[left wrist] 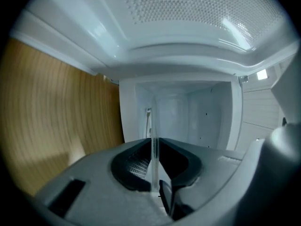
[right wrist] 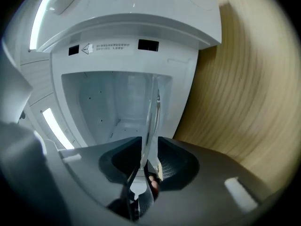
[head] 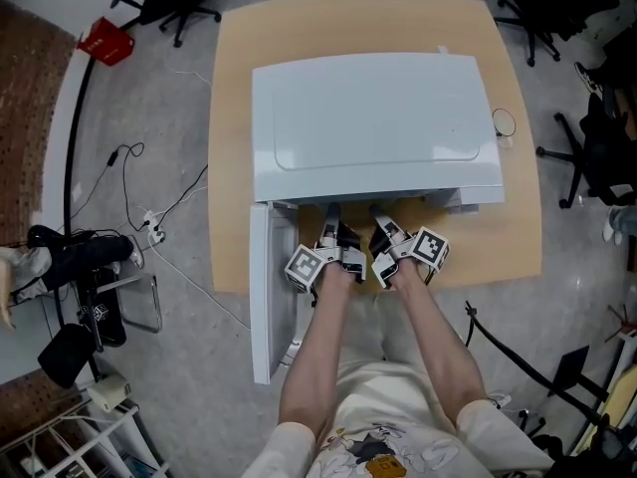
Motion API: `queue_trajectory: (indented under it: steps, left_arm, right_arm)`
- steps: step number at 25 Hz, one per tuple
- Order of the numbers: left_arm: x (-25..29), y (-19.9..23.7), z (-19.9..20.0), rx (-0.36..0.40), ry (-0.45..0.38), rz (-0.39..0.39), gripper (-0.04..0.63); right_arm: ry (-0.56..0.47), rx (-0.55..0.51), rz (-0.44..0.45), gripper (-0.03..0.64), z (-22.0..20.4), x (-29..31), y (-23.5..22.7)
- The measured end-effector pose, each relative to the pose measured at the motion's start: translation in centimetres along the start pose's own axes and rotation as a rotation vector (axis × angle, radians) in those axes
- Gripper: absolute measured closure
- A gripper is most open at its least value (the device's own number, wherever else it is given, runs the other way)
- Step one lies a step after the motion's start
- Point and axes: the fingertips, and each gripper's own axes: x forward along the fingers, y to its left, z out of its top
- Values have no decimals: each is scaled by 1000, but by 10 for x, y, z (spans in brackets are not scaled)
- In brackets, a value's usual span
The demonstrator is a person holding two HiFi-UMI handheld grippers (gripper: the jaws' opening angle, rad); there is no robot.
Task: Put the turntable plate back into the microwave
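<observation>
The white microwave (head: pixel 378 118) stands on a wooden table (head: pixel 239 58) with its door (head: pixel 271 297) swung open to the left. Both grippers reach toward its opening, the left gripper (head: pixel 332 235) beside the right gripper (head: pixel 384 233). The clear glass turntable plate (left wrist: pixel 154 135) shows edge-on in both gripper views, in front of the empty white cavity (left wrist: pixel 193 112). My left gripper (left wrist: pixel 154 149) is shut on the plate's rim. In the right gripper view the plate (right wrist: pixel 152 112) stands between the jaws of the right gripper (right wrist: pixel 149 147), which stand open with a small gap beside the glass.
The table edge sits just under the microwave's front. Office chairs (head: pixel 174 3) (head: pixel 547 13) stand behind the table. A red box (head: pixel 106 41) and cables (head: pixel 129 197) lie on the floor at the left, a black bag (head: pixel 75 252) further left.
</observation>
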Motion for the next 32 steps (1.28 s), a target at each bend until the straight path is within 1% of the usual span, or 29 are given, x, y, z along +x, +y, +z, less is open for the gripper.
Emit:
queue_trajectory:
  steps: [2, 3, 5, 7, 9, 11, 13, 15, 16, 17, 18, 20, 24, 26, 27, 32]
  left_arm:
    - [1, 3, -3, 17, 5, 3, 559]
    - [2, 2, -5, 15, 4, -3, 560]
    - [3, 7, -6, 19, 1, 4, 560]
    - [2, 13, -4, 14, -9, 12, 561]
    - [1, 17, -4, -5, -20, 1, 560]
    - [1, 18, -8, -31, -12, -19, 552]
    - [0, 13, -18, -62, 17, -46, 512]
    - [-4, 10, -25, -72, 39, -66, 480]
    - [-8, 10, -27, -62, 45, -70, 469]
    - [-11, 9, -28, -46, 52, -71, 473]
    - [-15, 11, -29, -17, 62, -60, 484]
    - [-25, 20, -30, 71, 87, -14, 493]
    - [-38, 21, -32, 225, 114, 42, 571]
    - [-42, 20, -34, 282, 128, 65, 589]
    - [-43, 19, -35, 295, 131, 70, 592]
    - [-46, 15, -30, 303, 109, 65, 597]
  right_arm:
    - [1, 1, -30, 515, 0, 2, -3]
    - [-3, 3, -59, 546, 0, 2, -7]
    - [-16, 19, -93, 551, 2, 1, -12]
    - [-22, 41, -87, 562, 1, 2, -15]
    - [-22, 48, -71, 568, 1, 3, -16]
    - [-29, 57, -61, 571, 4, 3, -17]
    - [-36, 72, -54, 574, 9, 4, -16]
    - [-29, 74, -50, 572, 12, 9, -13]
    - [-25, 74, -50, 572, 13, 13, -12]
    - [-20, 72, -50, 572, 15, 16, -10]
    - [-16, 70, -51, 572, 16, 20, -9]
    - [-8, 68, -56, 574, 16, 25, -6]
    - [0, 92, -104, 574, 11, 26, -10]
    - [2, 115, -140, 574, 8, 23, -14]
    - [0, 125, -152, 572, 7, 23, -16]
    - [0, 140, -184, 571, 8, 23, -18]
